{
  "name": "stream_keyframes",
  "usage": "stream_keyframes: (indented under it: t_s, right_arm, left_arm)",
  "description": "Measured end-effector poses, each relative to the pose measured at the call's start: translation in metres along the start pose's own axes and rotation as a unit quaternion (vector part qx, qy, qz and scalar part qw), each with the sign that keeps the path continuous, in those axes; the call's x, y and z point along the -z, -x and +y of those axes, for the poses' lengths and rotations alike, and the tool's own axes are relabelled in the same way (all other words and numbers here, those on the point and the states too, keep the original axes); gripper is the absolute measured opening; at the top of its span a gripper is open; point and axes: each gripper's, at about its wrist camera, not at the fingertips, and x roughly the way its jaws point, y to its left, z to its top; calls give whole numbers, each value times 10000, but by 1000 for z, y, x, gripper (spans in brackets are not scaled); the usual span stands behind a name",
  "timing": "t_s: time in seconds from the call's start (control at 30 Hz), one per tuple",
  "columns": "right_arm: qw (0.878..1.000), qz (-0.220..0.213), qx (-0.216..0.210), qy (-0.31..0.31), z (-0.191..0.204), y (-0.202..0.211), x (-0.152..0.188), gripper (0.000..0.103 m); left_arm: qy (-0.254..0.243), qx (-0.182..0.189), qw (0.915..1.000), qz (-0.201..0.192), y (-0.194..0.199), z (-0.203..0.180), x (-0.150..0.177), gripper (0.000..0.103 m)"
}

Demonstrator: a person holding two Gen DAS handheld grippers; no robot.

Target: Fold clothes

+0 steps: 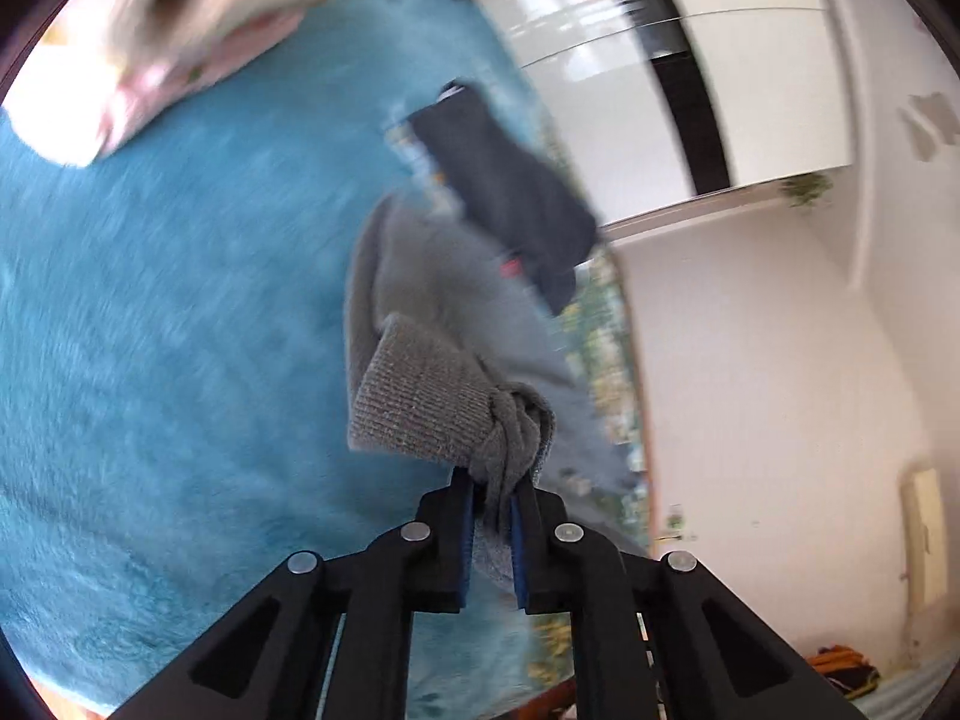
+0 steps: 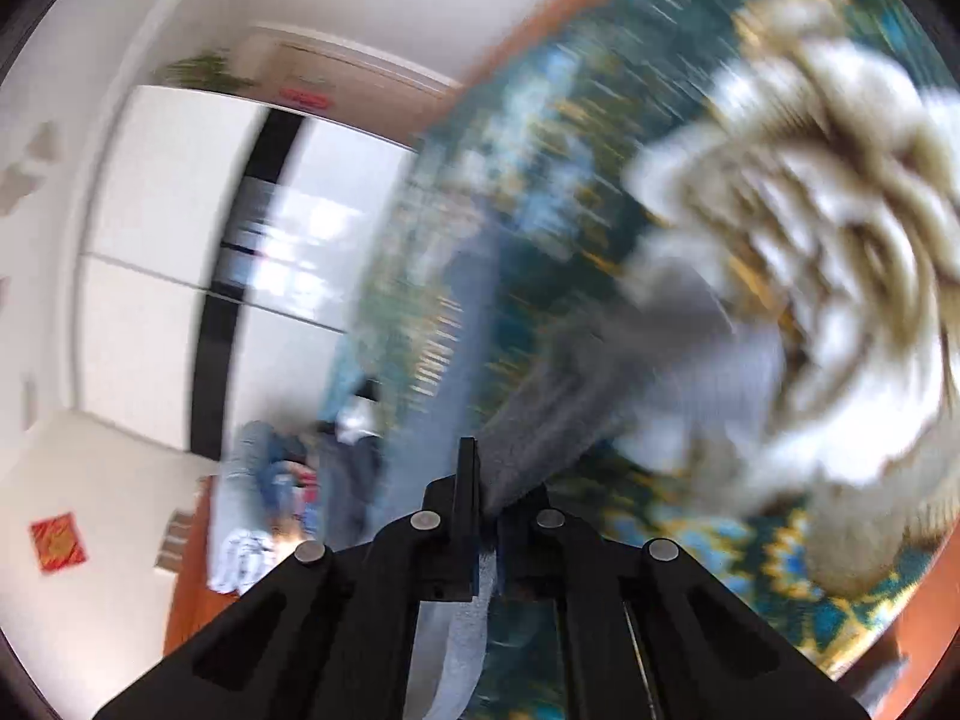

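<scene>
A grey knit garment (image 1: 432, 336) with a ribbed cuff (image 1: 420, 408) hangs over a teal fuzzy blanket (image 1: 150, 330). My left gripper (image 1: 493, 498) is shut on a bunched fold of it beside the cuff. A dark navy garment (image 1: 510, 192) lies on the grey one's far end. In the right wrist view, my right gripper (image 2: 489, 501) is shut on another part of the grey garment (image 2: 570, 402), which stretches up and right; the view is heavily blurred.
A folded pink item (image 1: 198, 66) lies at the blanket's far left. A patterned teal and cream bedspread (image 2: 750, 180) fills the right wrist view. A pile of clothes (image 2: 300, 474) lies at the far end. White wardrobe doors (image 2: 168, 252) and walls stand behind.
</scene>
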Motion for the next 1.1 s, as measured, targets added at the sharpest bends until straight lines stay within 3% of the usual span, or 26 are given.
stream_keyframes:
  t_s: [0.1, 0.17, 0.33, 0.57, 0.73, 0.87, 0.9, 0.97, 1.0, 1.03, 1.1]
  right_arm:
    - [9986, -270, -49, 450, 43, 7, -14, 4]
    - [9961, -264, 381, 745, 63, -4, -21, 4]
    - [9854, -21, 1352, 1039, 91, -57, -38, 4]
    - [9629, 328, 2327, 1326, 124, -171, -69, 4]
    - [9548, 553, 2573, 1383, 125, -254, -75, 4]
    - [9558, 842, 2437, 1409, 114, -295, -65, 6]
    - [9579, 908, 2336, 1402, 111, -298, -63, 10]
    - [9627, 929, 2061, 1486, 111, -294, -60, 27]
    - [9647, 909, 1920, 1556, 113, -289, -60, 46]
    - [9662, 863, 1790, 1639, 117, -280, -60, 55]
    - [9682, 763, 1565, 1797, 123, -263, -60, 56]
  left_arm:
    - [104, 82, 9999, -35, -5, -9, -13, 11]
    - [442, 176, 9988, 69, -19, -2, -23, 11]
    - [1090, 429, 9929, 225, -50, 9, -57, 10]
    - [1532, 242, 9878, 158, -93, 20, -123, 11]
    - [1682, -55, 9857, 119, -132, 39, -151, 13]
    - [1845, -140, 9826, 177, -156, 58, -162, 21]
    - [1861, -56, 9824, 139, -157, 60, -164, 24]
    - [1794, 82, 9837, 23, -151, 57, -163, 46]
    - [1701, 120, 9853, -58, -146, 53, -161, 53]
    - [1506, 136, 9884, -119, -136, 44, -157, 62]
    - [985, 24, 9950, -183, -117, 27, -146, 64]
